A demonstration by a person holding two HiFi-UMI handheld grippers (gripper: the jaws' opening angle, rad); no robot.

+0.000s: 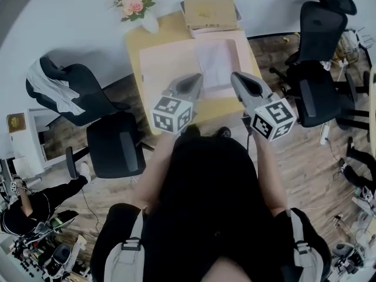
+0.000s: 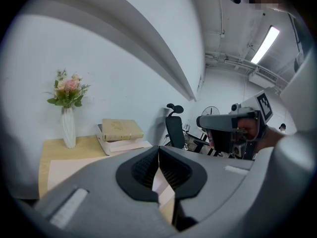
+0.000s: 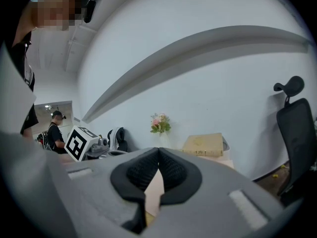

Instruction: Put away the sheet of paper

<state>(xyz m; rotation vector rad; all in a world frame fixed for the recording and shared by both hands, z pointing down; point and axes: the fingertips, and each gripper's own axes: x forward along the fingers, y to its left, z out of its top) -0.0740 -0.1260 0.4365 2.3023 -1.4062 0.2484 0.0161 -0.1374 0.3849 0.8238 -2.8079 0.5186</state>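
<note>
The sheet of paper (image 1: 216, 63) lies flat on a pale pink mat (image 1: 161, 63) on the small wooden table (image 1: 136, 46). Both grippers hover side by side over the table's near edge, short of the sheet. My left gripper (image 1: 197, 79) is shut with nothing in it, its jaws meeting tip to tip (image 2: 158, 150). My right gripper (image 1: 235, 77) is likewise shut and empty (image 3: 158, 150). The right gripper (image 2: 233, 128) also shows in the left gripper view, held by a hand.
A stack of books (image 1: 210, 13) and a white vase of flowers (image 1: 138, 6) stand at the table's far edge against the wall. Black office chairs flank the table, one left (image 1: 111, 140), one right (image 1: 320, 69). A person (image 1: 23, 207) sits at the lower left.
</note>
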